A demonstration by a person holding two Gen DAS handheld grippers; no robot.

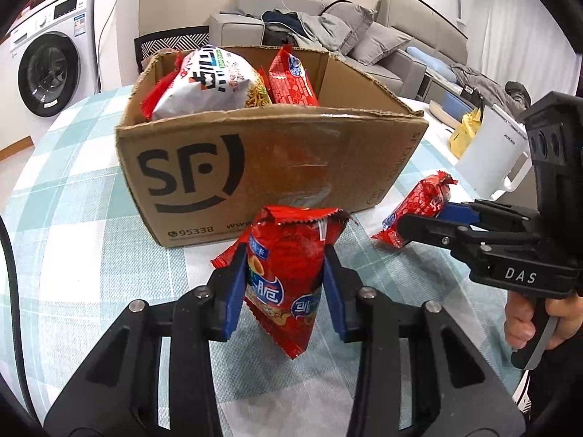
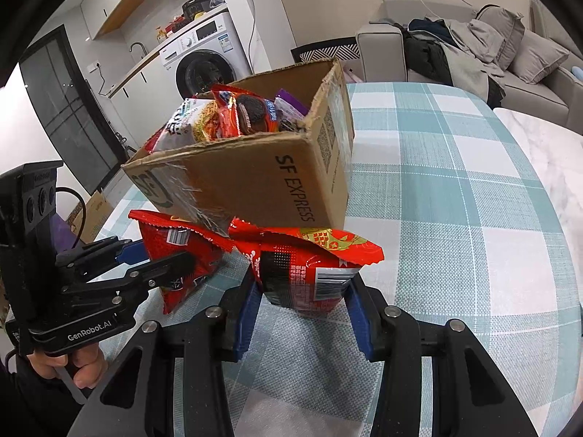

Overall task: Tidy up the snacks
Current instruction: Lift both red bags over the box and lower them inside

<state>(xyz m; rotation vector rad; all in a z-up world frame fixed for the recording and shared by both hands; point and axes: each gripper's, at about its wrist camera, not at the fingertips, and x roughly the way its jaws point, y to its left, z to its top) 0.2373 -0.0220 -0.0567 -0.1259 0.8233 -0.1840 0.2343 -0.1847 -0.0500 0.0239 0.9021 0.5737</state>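
Both grippers are busy: left gripper (image 1: 284, 280) pinches a red chip bag (image 1: 288, 276), right gripper (image 2: 302, 306) pinches another red snack bag (image 2: 309, 276), SF cardboard box (image 1: 262, 167) at 12 o'clock on the checked tablecloth (image 2: 455, 200).

The cardboard box (image 1: 269, 156) stands directly in front of both grippers, and its near wall blocks the straight way forward. Its top is open. The left part inside is filled by a big white bag (image 1: 215, 80) and red packs (image 1: 291, 80), which rise above the rim; the right part shows free room. The left gripper (image 1: 286, 291) and the right gripper (image 1: 419, 227) are near each other, with only a narrow strip of checked tablecloth (image 1: 73, 218) between them. To the right, a white kettle (image 1: 492, 153) stands near the table edge.
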